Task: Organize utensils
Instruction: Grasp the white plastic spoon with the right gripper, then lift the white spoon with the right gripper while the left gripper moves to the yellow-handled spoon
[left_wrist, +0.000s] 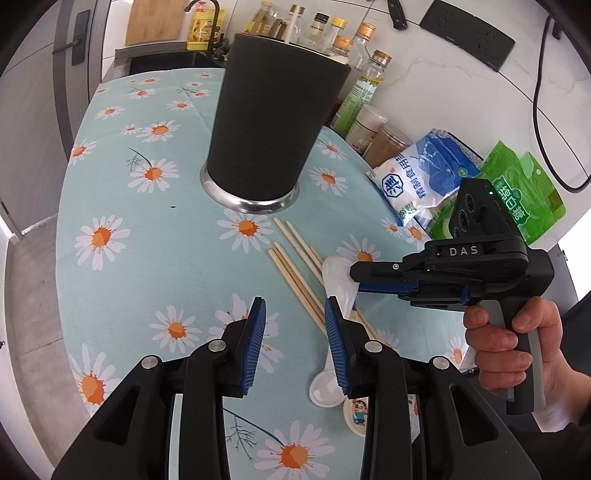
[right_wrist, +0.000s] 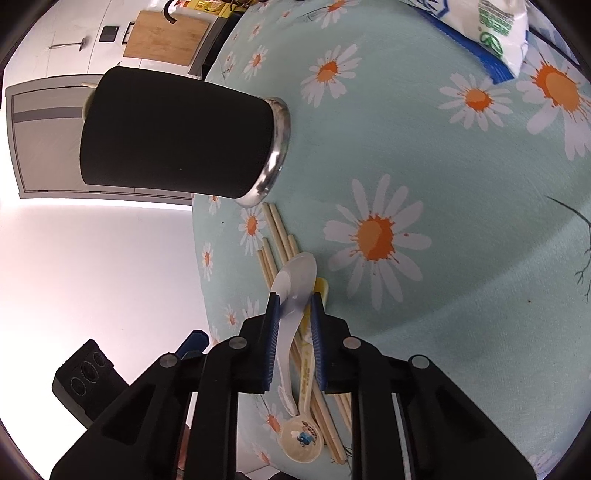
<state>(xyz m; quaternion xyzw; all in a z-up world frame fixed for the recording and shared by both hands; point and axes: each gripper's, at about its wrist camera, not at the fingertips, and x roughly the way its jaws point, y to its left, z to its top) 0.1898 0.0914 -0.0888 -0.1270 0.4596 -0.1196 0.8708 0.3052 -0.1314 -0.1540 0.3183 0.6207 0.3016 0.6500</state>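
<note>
This is a home kitchen. A desk (left_wrist: 110, 258) under a daisy-print cloth stands against a white wall, with oil and seasoning bottles (left_wrist: 364, 92) lined along it. Bags of salt (left_wrist: 417, 177) and sugar (left_wrist: 524, 192) lie beside them. Behind are a dark sink with a black faucet (left_wrist: 207, 14), a yellow detergent bottle (left_wrist: 205, 27) and a wooden cutting board (left_wrist: 155, 18).

Black holder (left_wrist: 269, 122), white spoon (right_wrist: 293, 291), daisy-patterned pale-blue tablecloth (left_wrist: 155, 236)
</note>
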